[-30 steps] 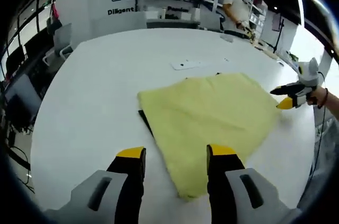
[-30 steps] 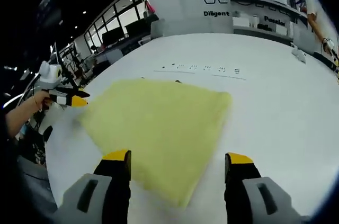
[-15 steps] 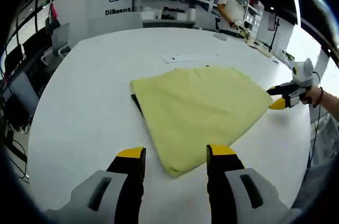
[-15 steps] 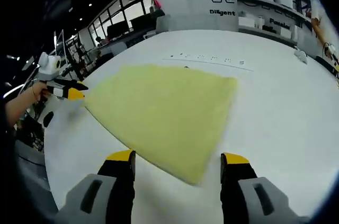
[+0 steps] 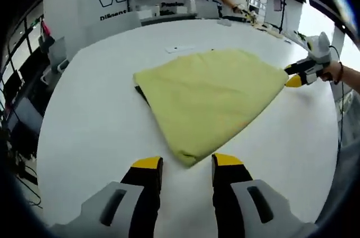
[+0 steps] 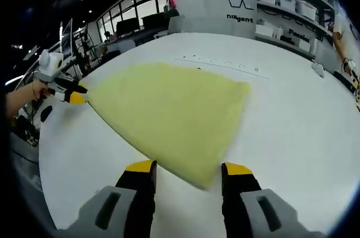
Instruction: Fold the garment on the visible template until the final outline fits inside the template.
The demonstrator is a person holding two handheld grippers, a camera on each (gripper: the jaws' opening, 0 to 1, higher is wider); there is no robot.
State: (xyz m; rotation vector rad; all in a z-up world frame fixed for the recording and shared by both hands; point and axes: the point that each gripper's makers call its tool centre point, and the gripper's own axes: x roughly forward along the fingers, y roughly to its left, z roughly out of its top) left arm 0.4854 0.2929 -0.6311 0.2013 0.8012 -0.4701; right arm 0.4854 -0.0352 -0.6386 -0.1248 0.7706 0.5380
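Meanwhile, a person is working a folded yellow garment (image 5: 211,94) lying flat on a round white worktop (image 5: 90,125), a claw in each hand. Seen from the left gripper view, the left claw (image 5: 187,162) is hovering with its yellow-tipped jaws spread and holding nothing, the garment's nearest corner lying just ahead of and between the tips. A dark strip of the template (image 5: 141,90) is peeking out along the cloth's left edge; the rest is hidden under the fabric. Across the cloth, the right claw (image 5: 295,76) is sitting at the far right corner, touching or nearly touching it, and whether it is pinching the fabric cannot be told from that distance. The right gripper view is showing the garment (image 6: 169,111) running away as a broad wedge, its near point between that claw's spread, empty jaws (image 6: 183,168), while the left claw (image 6: 72,95) is standing at the opposite corner. Each claw is thus facing its own corner, the cloth's long axis stretching between them. Judging by the exposed strip, the outline is sitting close to the template, though whether it fits inside cannot be confirmed.
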